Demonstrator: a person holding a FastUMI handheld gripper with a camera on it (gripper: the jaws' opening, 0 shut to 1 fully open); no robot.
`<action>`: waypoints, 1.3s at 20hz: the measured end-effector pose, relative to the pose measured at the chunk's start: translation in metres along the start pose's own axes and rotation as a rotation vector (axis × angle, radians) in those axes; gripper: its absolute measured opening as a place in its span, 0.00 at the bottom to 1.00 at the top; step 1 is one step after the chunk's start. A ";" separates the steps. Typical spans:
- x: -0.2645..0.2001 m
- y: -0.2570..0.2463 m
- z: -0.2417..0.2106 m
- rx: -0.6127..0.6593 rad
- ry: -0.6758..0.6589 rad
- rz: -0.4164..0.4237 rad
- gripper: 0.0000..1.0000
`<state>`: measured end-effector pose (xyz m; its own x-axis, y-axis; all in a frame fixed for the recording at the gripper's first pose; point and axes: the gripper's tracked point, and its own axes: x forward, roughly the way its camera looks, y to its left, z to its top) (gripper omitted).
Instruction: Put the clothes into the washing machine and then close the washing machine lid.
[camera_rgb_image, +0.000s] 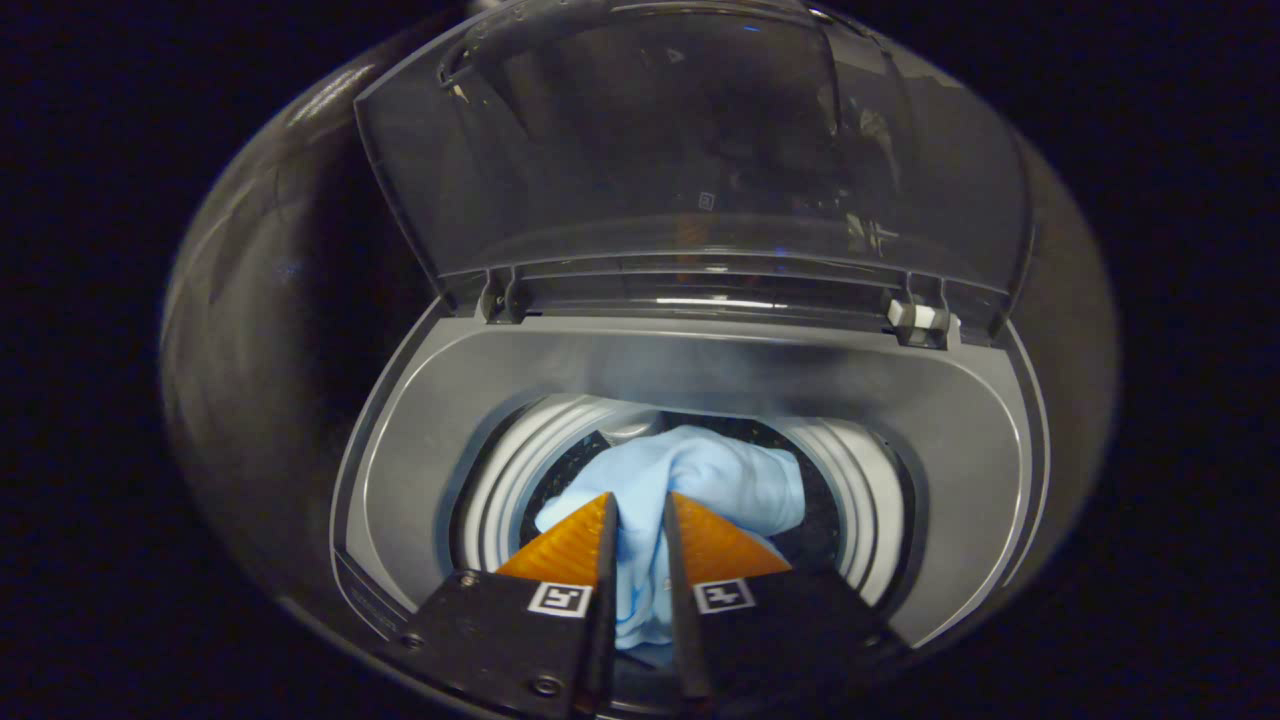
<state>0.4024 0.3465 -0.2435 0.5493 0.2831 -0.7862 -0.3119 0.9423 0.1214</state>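
A light blue garment (700, 480) is bunched between my fingers, and my gripper (640, 505) is shut on it. The cloth hangs over the round drum opening (850, 480) of the grey top-loading washing machine (480, 400), its upper folds spilling ahead of the fingertips. The machine's tinted see-through lid (690, 150) stands raised on its hinges beyond the drum. The garment's lower part is hidden behind my fingers.
The ribbed white ring (500, 480) of the drum circles the opening, with the grey top deck (960, 460) around it. A white latch piece (918, 315) sits at the lid's right hinge. Dark booth wall surrounds the machine.
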 end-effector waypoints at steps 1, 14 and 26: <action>0.000 0.000 0.000 -0.005 -0.005 -0.004 0.29; -0.018 -0.026 0.007 0.029 -0.082 -0.195 0.98; -0.145 0.000 0.131 0.093 -0.393 -0.220 0.98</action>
<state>0.4246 0.3287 -0.0500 0.8527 0.1040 -0.5120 -0.0939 0.9945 0.0457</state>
